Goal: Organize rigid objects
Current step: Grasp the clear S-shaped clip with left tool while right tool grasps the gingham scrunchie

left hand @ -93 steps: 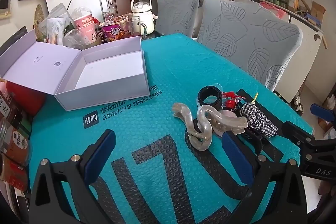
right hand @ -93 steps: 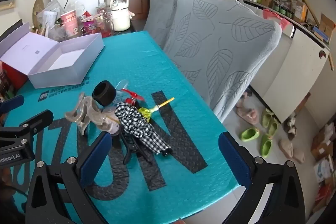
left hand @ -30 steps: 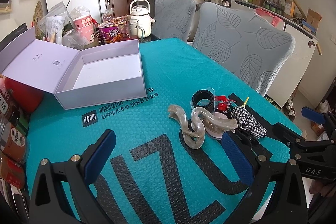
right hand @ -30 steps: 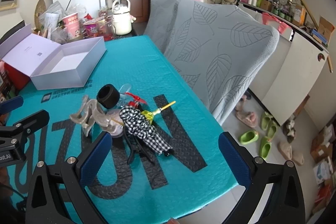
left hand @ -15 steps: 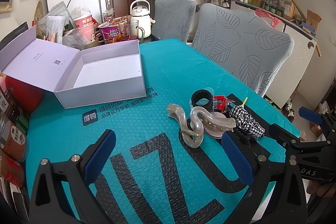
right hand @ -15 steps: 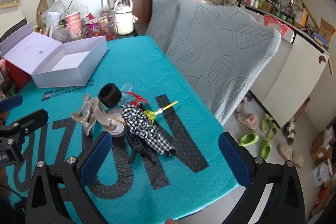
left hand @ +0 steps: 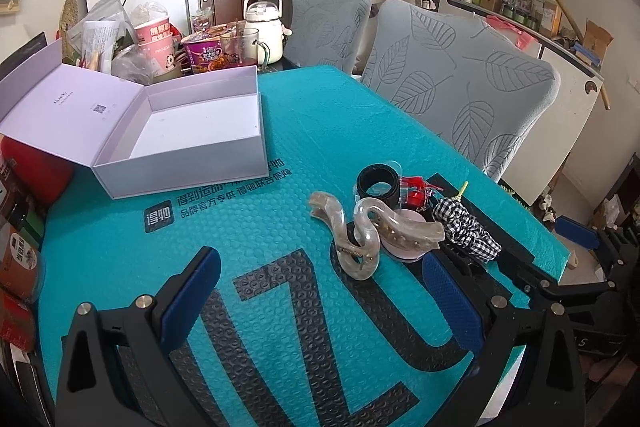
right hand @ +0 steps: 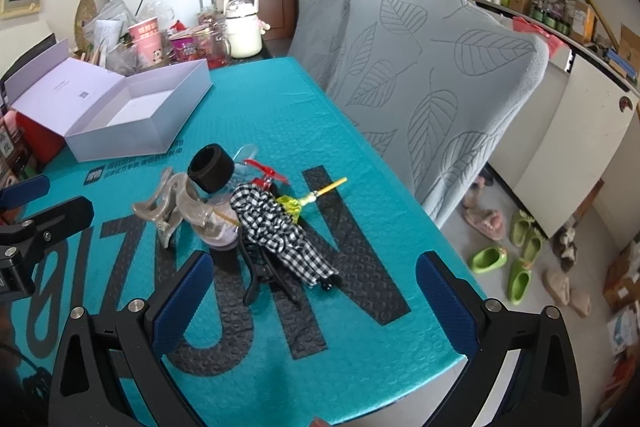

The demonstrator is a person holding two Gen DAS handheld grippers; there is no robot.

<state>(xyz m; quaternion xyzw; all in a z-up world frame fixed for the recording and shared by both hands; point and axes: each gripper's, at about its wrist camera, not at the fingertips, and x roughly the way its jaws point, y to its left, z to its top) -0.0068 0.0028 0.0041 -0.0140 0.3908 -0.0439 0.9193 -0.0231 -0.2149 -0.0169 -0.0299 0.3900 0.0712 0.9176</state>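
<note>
Both grippers empty, jaws spread wide: left gripper (left hand: 320, 295) and right gripper (right hand: 312, 291) hover over the table's near edge, flanking the pile, probably lining up a first pick. Pile sits near the table's right edge: clear hair claw (left hand: 348, 227), black ring (left hand: 378, 183), checked clip (right hand: 280, 227) all tangled and touching. Open white box (left hand: 180, 131) waits empty toward the far left corner, well apart, likely the drop target.

Black tools (left hand: 320, 299) (blue pads, silver screws)

I count one open white box (left hand: 180, 131), two translucent hair claws (left hand: 352, 235), one black ring (left hand: 378, 183), one checked bow (right hand: 280, 231).
</note>
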